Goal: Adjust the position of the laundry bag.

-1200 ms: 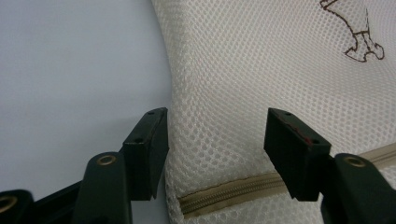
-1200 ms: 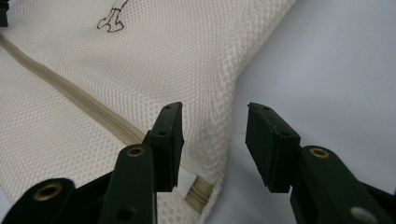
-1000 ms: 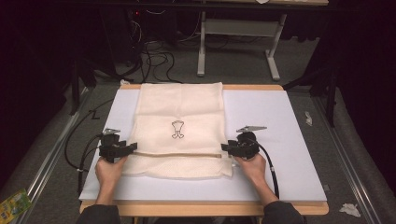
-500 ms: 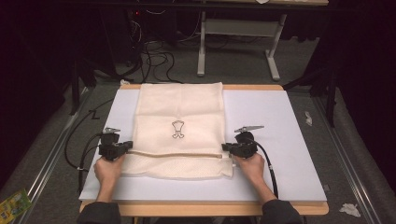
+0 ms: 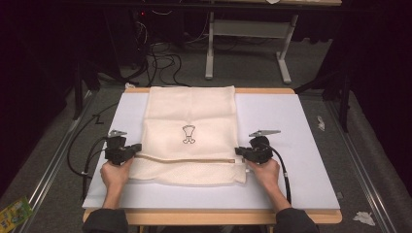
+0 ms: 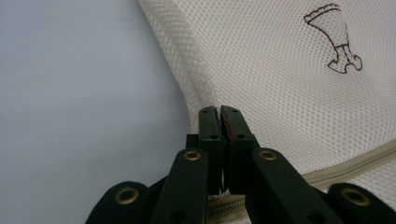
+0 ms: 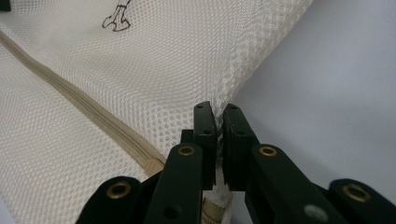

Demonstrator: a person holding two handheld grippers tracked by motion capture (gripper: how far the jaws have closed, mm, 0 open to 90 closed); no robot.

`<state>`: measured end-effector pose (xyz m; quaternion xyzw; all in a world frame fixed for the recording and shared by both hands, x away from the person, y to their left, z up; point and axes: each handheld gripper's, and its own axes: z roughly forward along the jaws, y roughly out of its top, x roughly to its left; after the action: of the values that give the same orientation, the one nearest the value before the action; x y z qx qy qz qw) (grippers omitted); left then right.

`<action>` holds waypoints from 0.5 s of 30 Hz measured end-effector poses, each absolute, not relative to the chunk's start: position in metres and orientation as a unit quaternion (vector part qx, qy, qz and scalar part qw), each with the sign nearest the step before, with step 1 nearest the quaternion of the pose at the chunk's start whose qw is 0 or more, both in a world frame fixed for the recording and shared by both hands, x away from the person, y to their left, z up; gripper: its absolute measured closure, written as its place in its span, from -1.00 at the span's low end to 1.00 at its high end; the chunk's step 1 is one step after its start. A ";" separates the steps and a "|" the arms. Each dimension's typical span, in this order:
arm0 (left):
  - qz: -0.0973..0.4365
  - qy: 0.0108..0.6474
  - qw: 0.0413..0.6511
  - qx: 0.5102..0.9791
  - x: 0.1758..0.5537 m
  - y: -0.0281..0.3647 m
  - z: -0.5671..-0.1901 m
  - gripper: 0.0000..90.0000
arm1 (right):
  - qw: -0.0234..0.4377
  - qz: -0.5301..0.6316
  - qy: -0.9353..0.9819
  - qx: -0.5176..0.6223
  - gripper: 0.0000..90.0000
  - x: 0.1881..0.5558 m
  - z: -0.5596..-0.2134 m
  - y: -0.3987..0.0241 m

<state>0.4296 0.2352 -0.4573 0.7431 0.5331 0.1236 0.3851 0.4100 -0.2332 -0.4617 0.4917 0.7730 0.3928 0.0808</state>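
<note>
High view first, working outward from my side: my two hands come in at the bottom edge, left gripper [image 5: 137, 147] on the left side seam of the mesh bag [image 5: 190, 121], right gripper [image 5: 239, 151] on the right side seam, both level with the zipper [image 5: 184, 159]. Jaws on both have just been closing. In the left gripper view the left pair is pressed tight together with the edge of the mesh pinched between them. In the right gripper view the right pair has a sliver of gap, but the seam is clamped in it too. So both have hold of the bag, one side each, pointing inward at each other across it.

What matters for whatever comes next: the bag lies between the two grippers, and neither hand is nearer. It's a symmetric grab. The bag's long axis runs away from me, from the near strip below the zipper out to the far edge of the table [image 5: 311, 126]. The zipper crosses that axis, side to side, right on the line between my two grips. Short end toward me, long stretch going away, with the little printed logo [image 5: 188, 134] just past the zipper and reading upright from my seat.

My guess is the next move is a lift or fold along that zipper line, so both hands need to travel together or the mesh will skew. Beyond the table it's just floor and cables [image 5: 160, 56].
</note>
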 end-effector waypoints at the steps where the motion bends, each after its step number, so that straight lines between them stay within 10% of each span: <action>1: 0.122 0.533 0.388 0.742 0.430 0.235 -0.457 0.96 | 0.084 0.394 0.774 0.489 0.93 0.410 -0.461 -0.235; 15: 0.103 0.516 0.414 0.743 0.432 0.219 -0.459 0.96 | 0.103 0.398 0.762 0.500 0.93 0.400 -0.460 -0.258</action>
<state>0.4324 0.2186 -0.4590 0.7426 0.5163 0.1027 0.4140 0.4004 -0.2579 -0.4598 0.4999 0.7623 0.3979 0.1031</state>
